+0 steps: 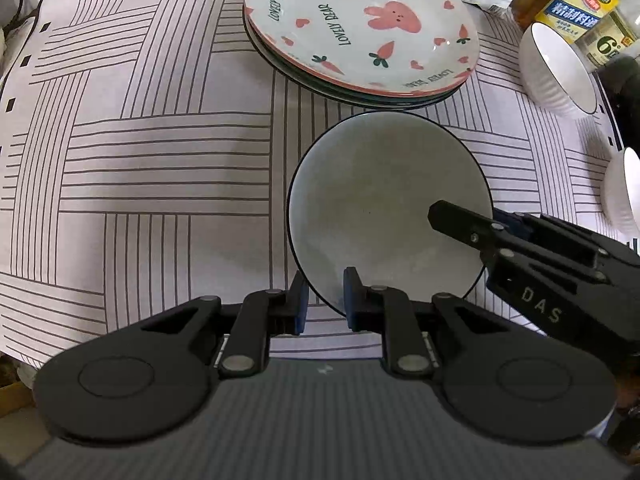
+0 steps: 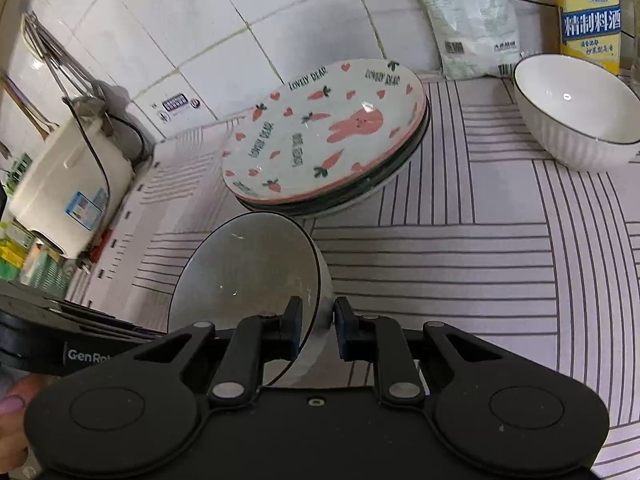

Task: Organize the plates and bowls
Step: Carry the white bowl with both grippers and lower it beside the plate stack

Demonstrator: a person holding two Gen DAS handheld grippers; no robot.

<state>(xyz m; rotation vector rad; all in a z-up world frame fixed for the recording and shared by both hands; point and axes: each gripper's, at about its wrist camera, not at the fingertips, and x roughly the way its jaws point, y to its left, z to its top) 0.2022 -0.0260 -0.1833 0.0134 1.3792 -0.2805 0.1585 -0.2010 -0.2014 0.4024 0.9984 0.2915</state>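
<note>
Bowl (image 1: 388, 208), grey with a dark rim, hangs above the striped cloth (image 1: 140, 160) just near of the plate stack (image 1: 360, 28), pinched at its rim by both the left gripper (image 1: 324, 300) and right gripper (image 2: 318, 320), fingers narrow. Uneven pulls could twist it loose, and it might drop or clip the stack.

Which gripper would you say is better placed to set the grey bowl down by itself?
Probably the left gripper: it clamps the grey bowl's near rim from above, while the right gripper pinches its side rim at a slant.
</note>
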